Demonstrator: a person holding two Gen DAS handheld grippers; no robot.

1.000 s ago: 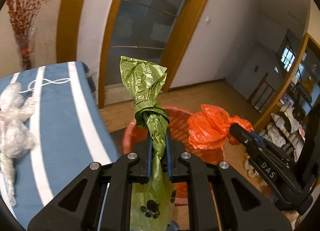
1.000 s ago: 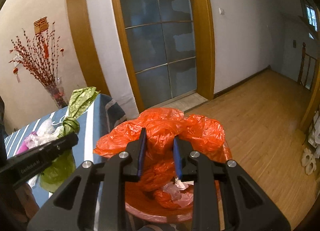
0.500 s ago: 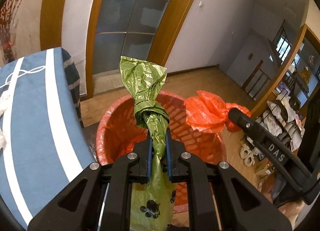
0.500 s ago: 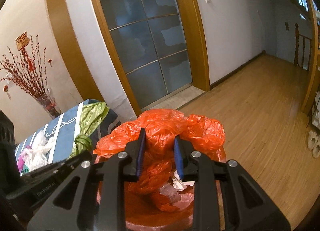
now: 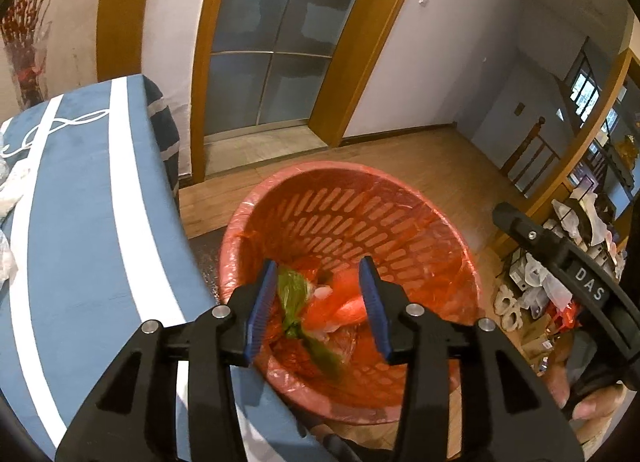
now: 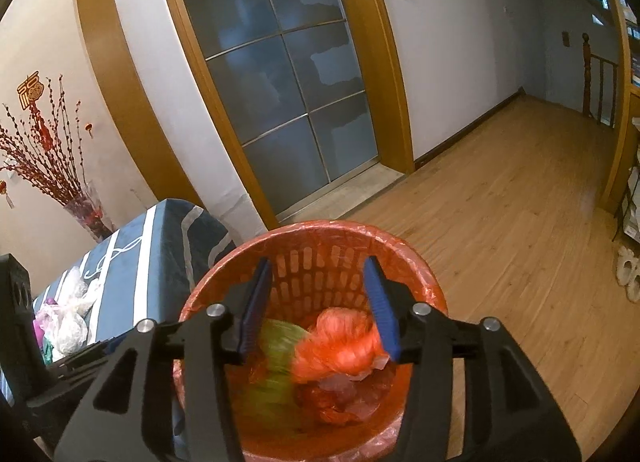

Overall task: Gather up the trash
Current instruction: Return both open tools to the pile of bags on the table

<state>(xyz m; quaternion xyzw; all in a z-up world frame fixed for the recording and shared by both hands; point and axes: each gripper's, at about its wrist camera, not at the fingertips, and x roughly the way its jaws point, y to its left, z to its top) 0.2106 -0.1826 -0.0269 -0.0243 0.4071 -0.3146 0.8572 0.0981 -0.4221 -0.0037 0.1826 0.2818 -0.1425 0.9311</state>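
Hanging spread and empty over the bin (image 5: 400,198), the left gripper (image 5: 318,302) and right gripper (image 6: 318,302) are holding nothing. Inside are lying the green bag (image 5: 294,296) and orange bag (image 6: 340,342), seemingly light, soft and crinkly; their knotted necks are offering the best hold.

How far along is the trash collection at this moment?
Done: the green bag and orange bag are in the red bin. In hand: nothing; left gripper and right gripper are open. Left: clear plastic bags on the blue striped table.
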